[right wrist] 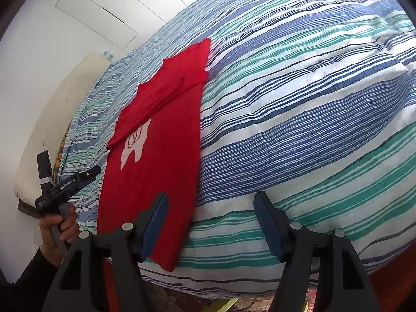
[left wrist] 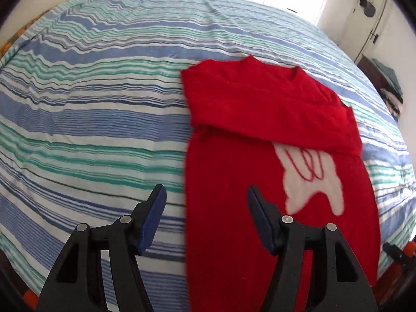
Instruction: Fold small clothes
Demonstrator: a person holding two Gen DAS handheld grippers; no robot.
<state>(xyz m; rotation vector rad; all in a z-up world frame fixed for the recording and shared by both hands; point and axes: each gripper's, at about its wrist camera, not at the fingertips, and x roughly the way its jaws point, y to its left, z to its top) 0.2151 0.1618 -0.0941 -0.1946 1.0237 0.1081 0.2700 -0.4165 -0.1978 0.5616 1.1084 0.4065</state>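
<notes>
A red shirt (left wrist: 234,156) with a white print (left wrist: 309,179) lies flat on the striped bed cover (left wrist: 91,104). One sleeve (left wrist: 325,127) is folded across its chest. My left gripper (left wrist: 206,192) hovers open over the shirt's left edge, with nothing pressed between its pads. In the right wrist view the red shirt (right wrist: 156,143) stretches away along the bed, its hem nearest. My right gripper (right wrist: 212,197) stands open above the bed cover (right wrist: 299,104), just right of the hem, and holds nothing.
A hand (right wrist: 59,223) holds the left tool at the bed's left side. A cream pillow (right wrist: 52,130) lies by the white wall. A door (left wrist: 364,26) and a pile of clothes (left wrist: 390,85) are beyond the bed's far right corner.
</notes>
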